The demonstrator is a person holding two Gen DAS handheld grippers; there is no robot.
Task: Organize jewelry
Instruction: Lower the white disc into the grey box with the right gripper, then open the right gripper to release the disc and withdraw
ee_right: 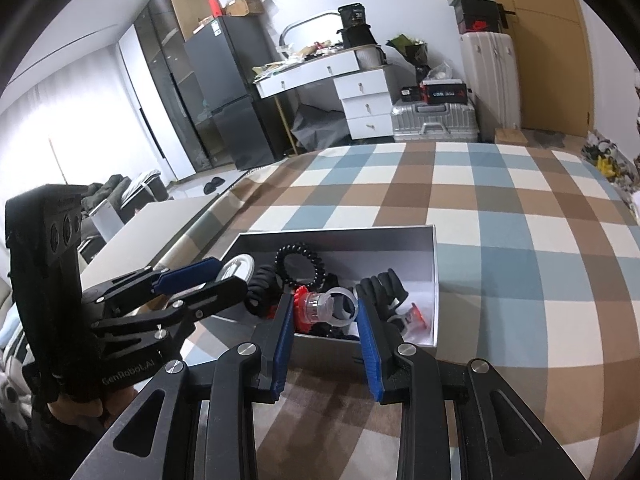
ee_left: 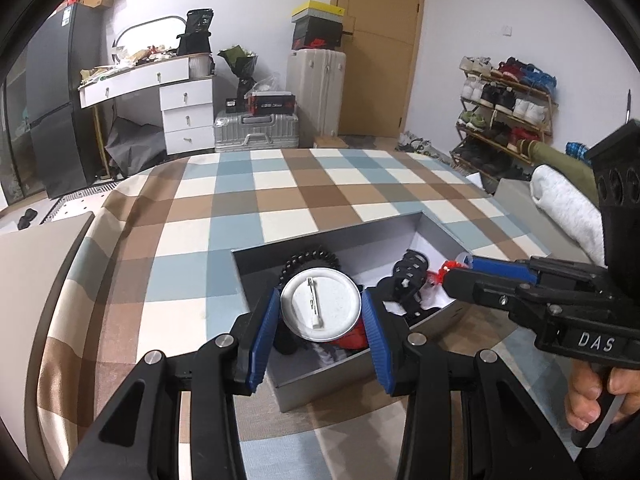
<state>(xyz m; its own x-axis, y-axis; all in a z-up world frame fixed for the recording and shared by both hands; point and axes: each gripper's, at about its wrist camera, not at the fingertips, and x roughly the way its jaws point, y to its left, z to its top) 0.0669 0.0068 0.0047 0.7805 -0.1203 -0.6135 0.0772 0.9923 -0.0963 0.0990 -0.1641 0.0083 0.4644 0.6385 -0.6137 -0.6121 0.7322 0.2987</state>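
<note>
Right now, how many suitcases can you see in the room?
2. A silver suitcase lies flat on the floor by the white drawers; a cream suitcase stands upright behind it. Others may be hidden.

Checked tablecloth (ee_left: 280,196) in blue, brown and cream across the foreground; behind it, white desk (ee_left: 160,80) with drawers, top cluttered; dark fridge (ee_left: 60,92) at far left; silver suitcase (ee_left: 256,130) lying flat, pale suitcase (ee_left: 316,92) upright beside it, shoeboxes (ee_left: 318,26) stacked on top; wooden door (ee_left: 380,44) behind; shoe rack (ee_left: 506,116) at right, full of sneakers.
</note>
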